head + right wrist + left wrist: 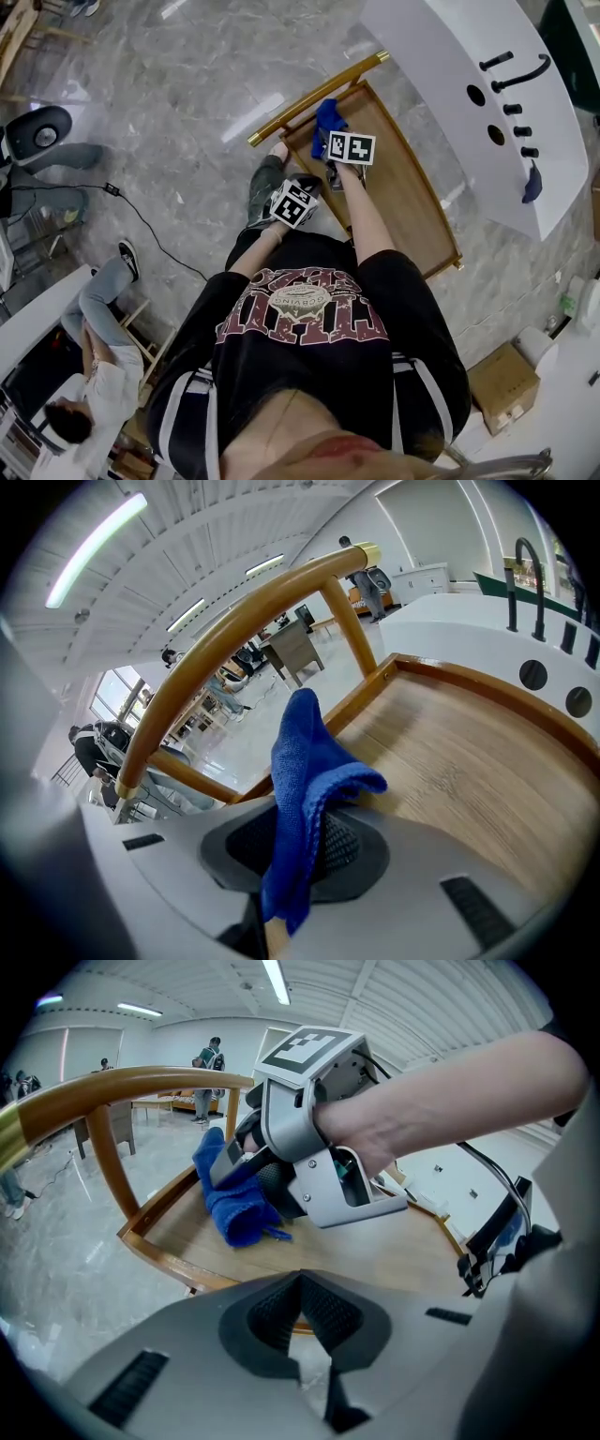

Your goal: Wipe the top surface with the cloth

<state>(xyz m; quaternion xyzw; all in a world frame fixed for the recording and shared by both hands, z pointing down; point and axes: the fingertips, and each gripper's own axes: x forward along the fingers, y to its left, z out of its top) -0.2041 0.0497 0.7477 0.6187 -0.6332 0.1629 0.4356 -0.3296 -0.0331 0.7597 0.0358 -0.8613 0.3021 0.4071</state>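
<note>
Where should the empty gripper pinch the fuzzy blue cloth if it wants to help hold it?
Probably pinch the loose bunched end of the blue cloth that rests on the wooden top, coming in low from the left gripper's side. The right gripper clamps the upper fold, so only that lower end sticks out free.

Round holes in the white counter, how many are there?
2, both in the white counter beside the wooden cart: the far hole by the curved black bar, the near hole below it in the head view. More may lie out of frame.
</note>
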